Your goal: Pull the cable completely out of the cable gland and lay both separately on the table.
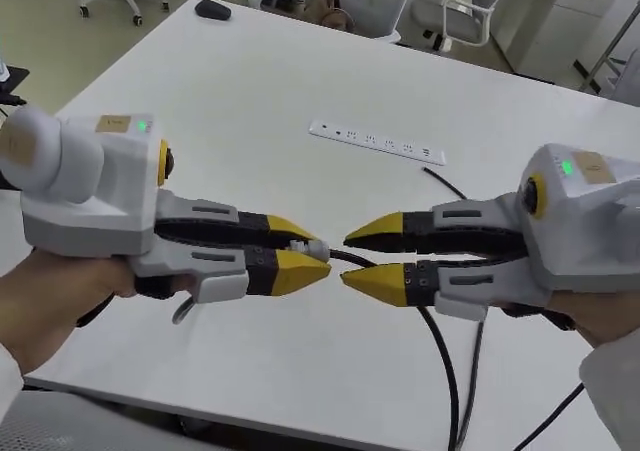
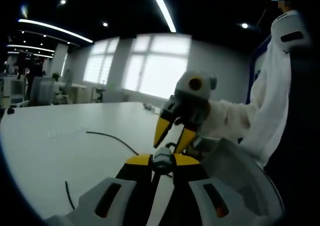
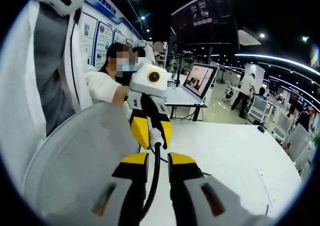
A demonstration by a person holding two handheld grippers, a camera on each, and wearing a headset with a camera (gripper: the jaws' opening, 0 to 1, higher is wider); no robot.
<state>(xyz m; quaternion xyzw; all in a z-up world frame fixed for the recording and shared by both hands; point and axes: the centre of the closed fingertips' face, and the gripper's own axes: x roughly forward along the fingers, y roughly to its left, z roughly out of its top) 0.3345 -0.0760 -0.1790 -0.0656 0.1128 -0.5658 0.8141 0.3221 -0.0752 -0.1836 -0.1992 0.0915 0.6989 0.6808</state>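
Head view: the left gripper (image 1: 318,253) pinches the white cable gland (image 1: 305,243) over the table (image 1: 250,91); its tan sticker (image 1: 113,124) is too small to read. Left gripper view: the same tight pinch. Right gripper view: the right gripper (image 3: 159,159) has its jaws apart, with the black cable (image 3: 156,173) loose between them.

The left tongs (image 1: 319,255) cover most of the cable gland (image 1: 310,245); just a pale end shows, so its joint with the cable (image 1: 439,353) is hidden. Between the right tongs (image 1: 346,258) the cable passes from sight, and whether they pinch it cannot be told. Nearer, it drops past the surface (image 1: 250,91) edge and is cut off at the picture's bottom.
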